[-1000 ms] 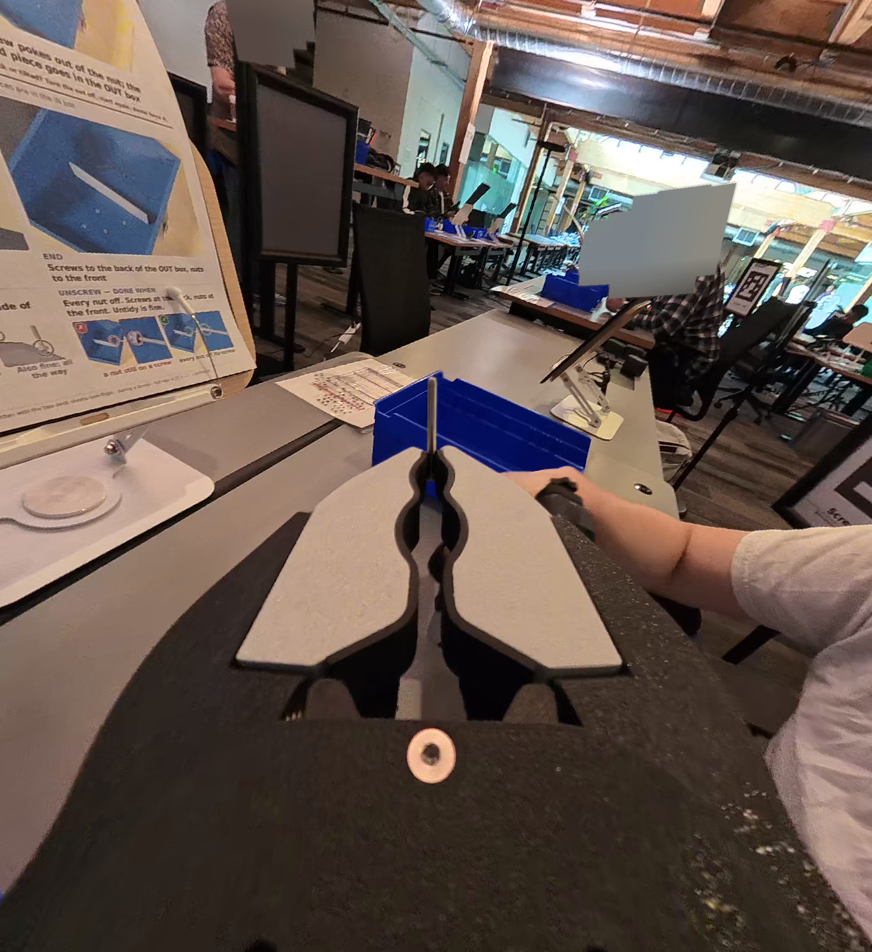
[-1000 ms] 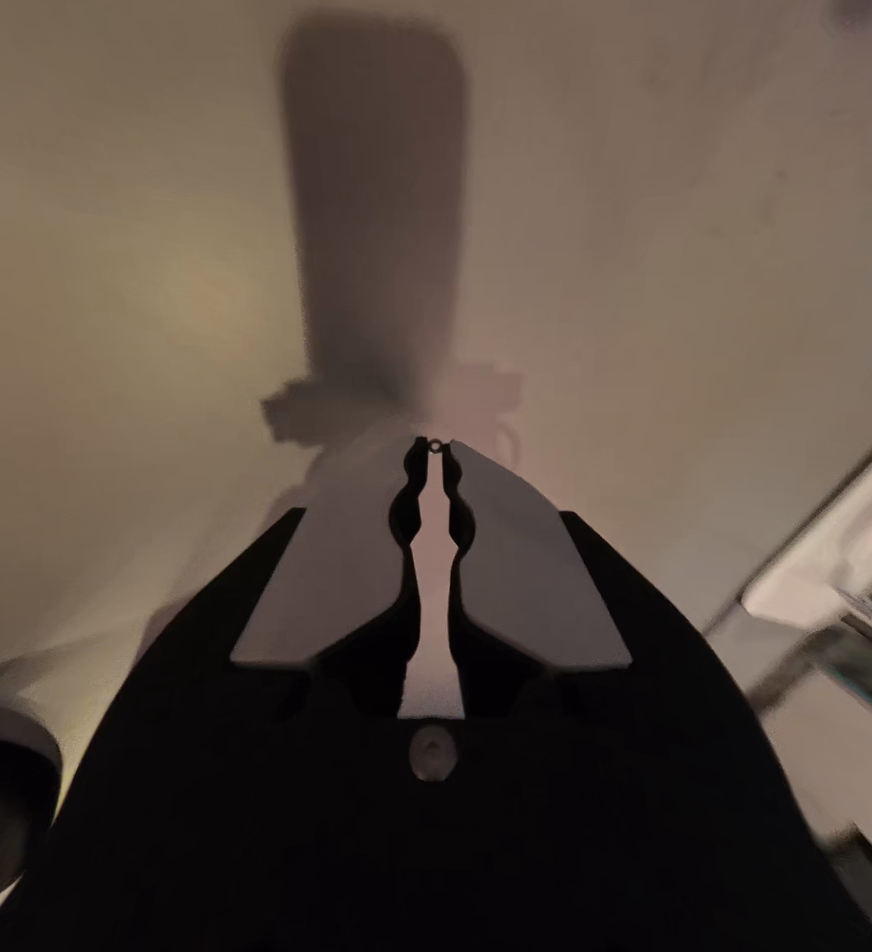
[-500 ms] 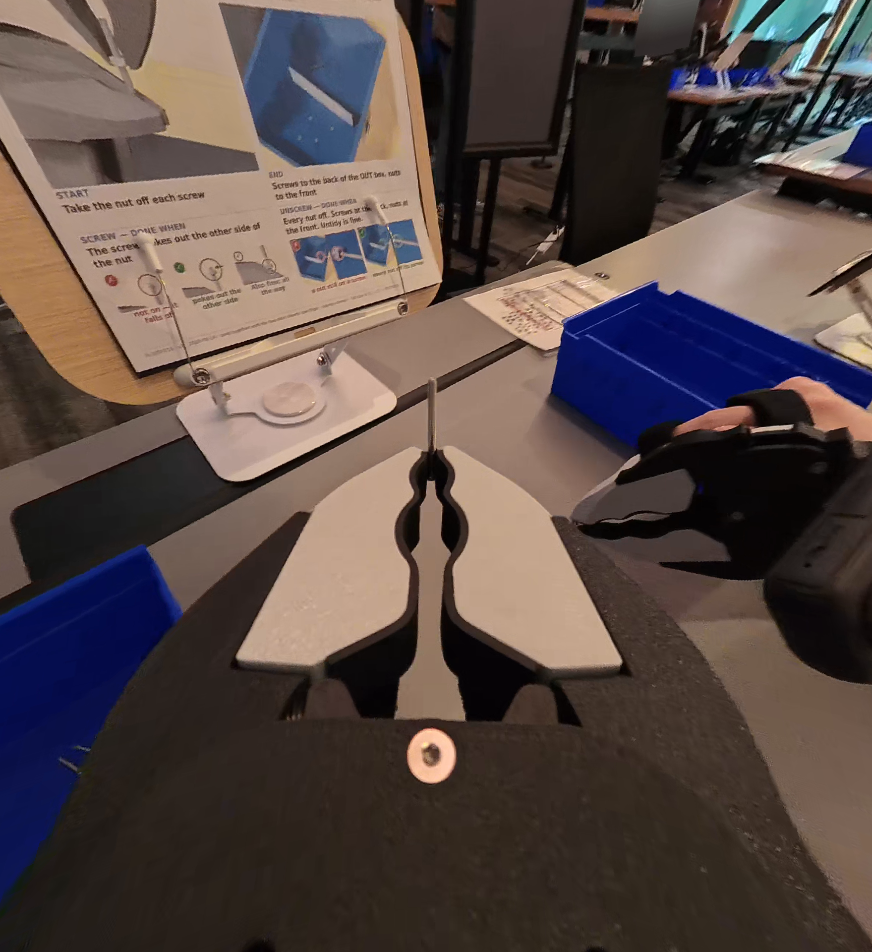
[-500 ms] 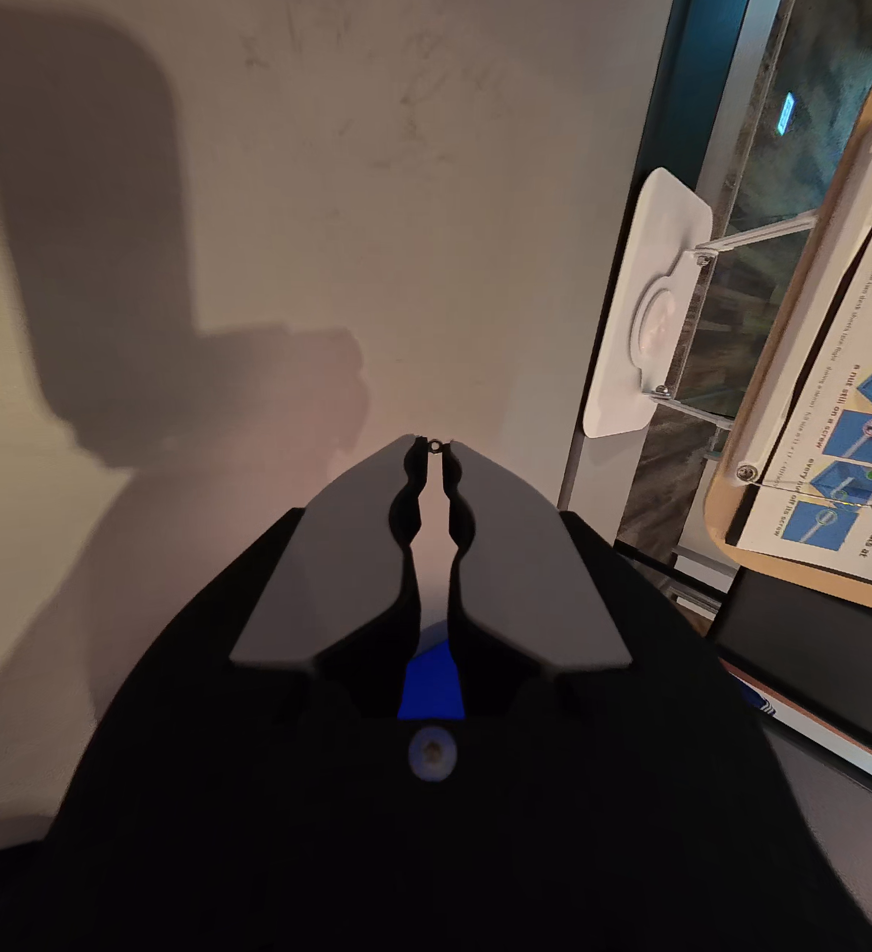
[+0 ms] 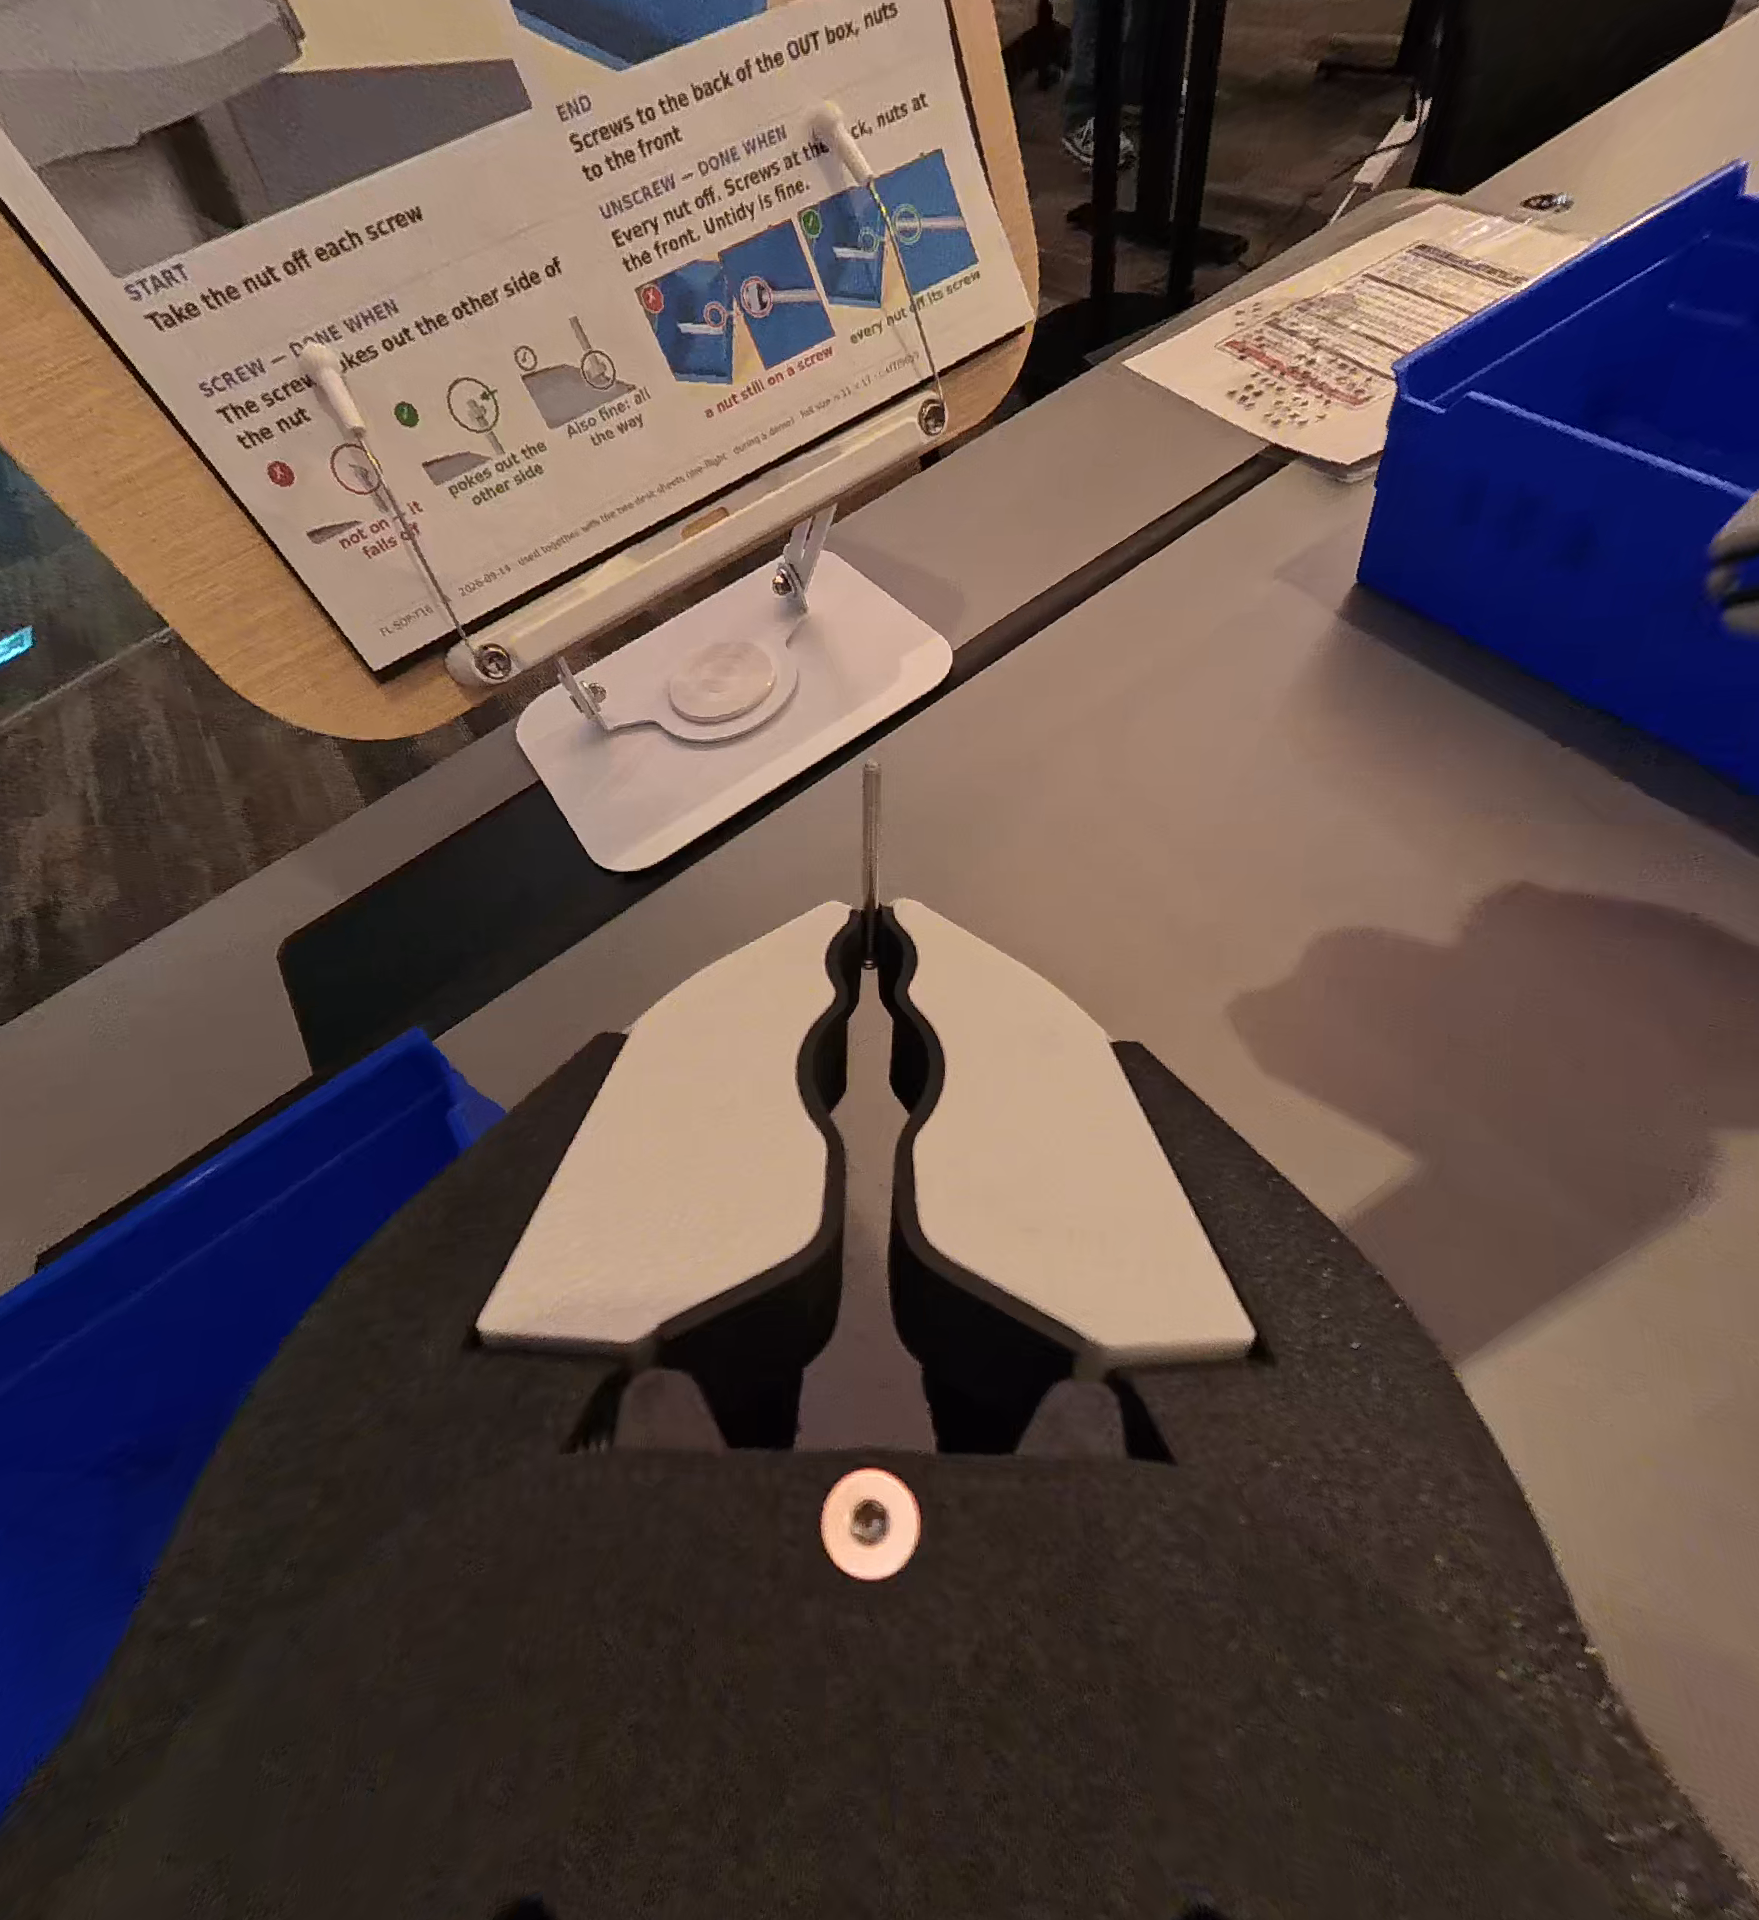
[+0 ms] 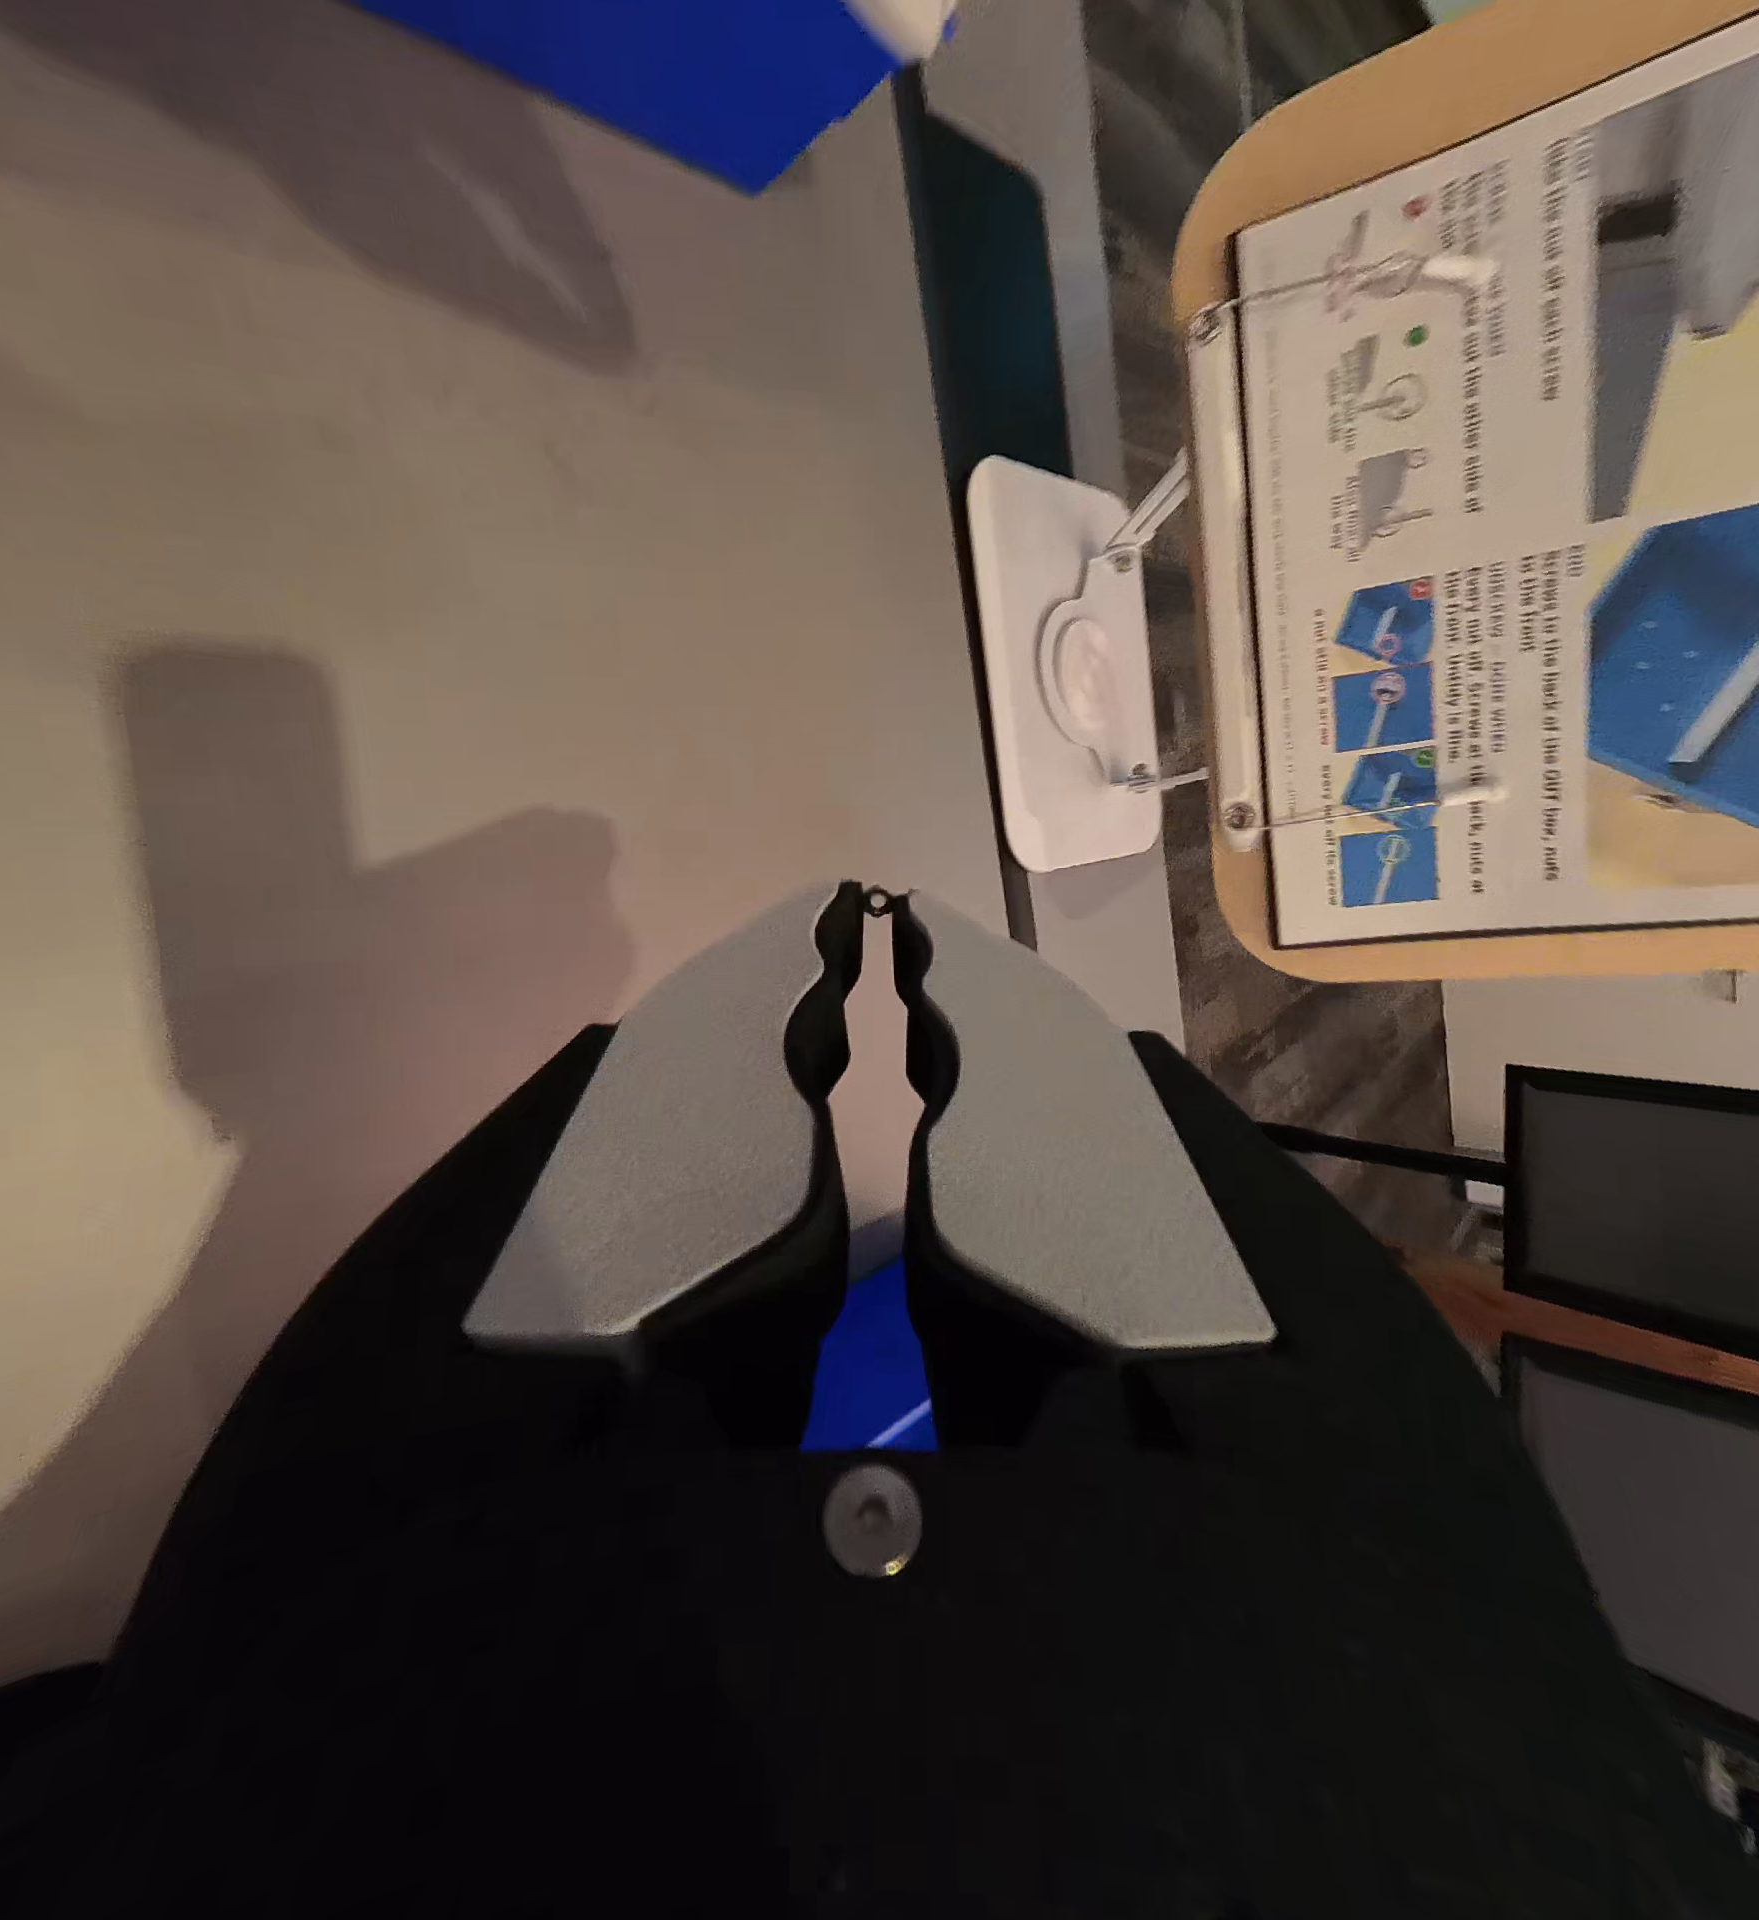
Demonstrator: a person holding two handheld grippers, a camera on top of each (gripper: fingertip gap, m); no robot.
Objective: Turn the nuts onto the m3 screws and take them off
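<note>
Fingers [image 5: 729,1122] of the left gripper [image 5: 870,914] pinch a screw [image 5: 870,831] upright; the right gripper [image 6: 877,900] nips a nut [image 6: 876,902] at its tips.

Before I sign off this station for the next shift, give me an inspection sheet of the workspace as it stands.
Surface: grey table, bare in the middle, shadows only.
Job's things: screw upright in the left hand-held gripper; small nut pinched at the tips of the right hand-held gripper. Not yet joined.
Bins: blue bin far right, another blue bin near left.
Clutter: printed sheet flat beside the far bin.
Grippers: both shut on their parts.
Cables: nothing seen.
Surroundings: instruction board on a white stand at the table edge; floor beyond.
</note>
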